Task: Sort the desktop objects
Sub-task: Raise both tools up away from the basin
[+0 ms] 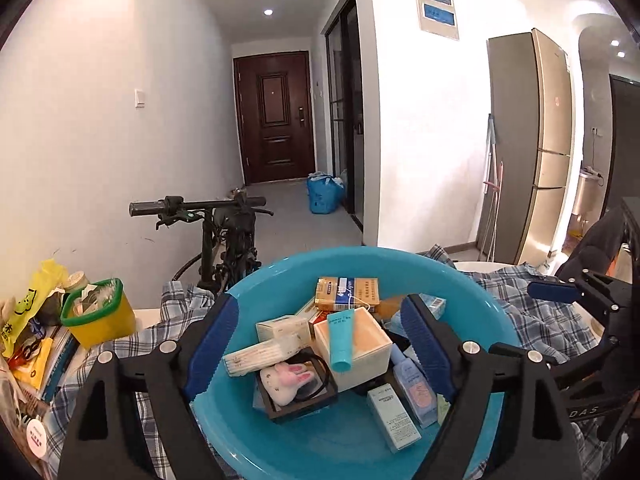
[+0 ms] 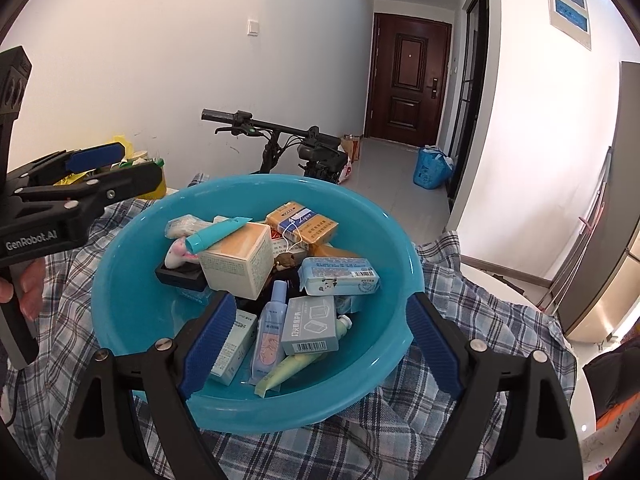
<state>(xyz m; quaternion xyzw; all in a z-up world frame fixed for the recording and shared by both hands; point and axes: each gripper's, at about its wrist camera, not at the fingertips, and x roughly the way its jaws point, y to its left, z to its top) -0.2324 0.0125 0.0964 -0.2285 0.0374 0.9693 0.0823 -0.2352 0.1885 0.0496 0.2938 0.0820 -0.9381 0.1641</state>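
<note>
Blue plastic basin (image 2: 120,312) sits on a checked cloth (image 2: 460,360), landmark for all below; it holds a jumble of small desktop items. Near the basin's middle, a cream box (image 1: 362,344) stands as the tallest piece, with a teal tube (image 1: 340,340) lying across its top, cap end toward the near rim. Toward the basin's far rim, a yellow-gold carton (image 2: 302,222) lies tilted on other packs. On the box's left in the left wrist view, a black tray (image 1: 298,404) carries a white-and-pink rabbit figure (image 1: 286,380). Near rim side: a grey barcode box (image 2: 310,326), a small pale-blue bottle (image 2: 272,336) beside it, a pale green tube (image 2: 286,370) partly under the grey box, and a blue-white tissue pack (image 2: 340,276) just behind. Left gripper (image 1: 320,348) hangs over the basin's near half, jaws spread wide, nothing between the blue pads. Right gripper (image 2: 316,340) likewise over the near rim, jaws wide apart, holding nothing. Beyond the basin's left side, a yellow bin with green rim (image 1: 100,312); past the far rim, a bicycle (image 2: 280,140)
</note>
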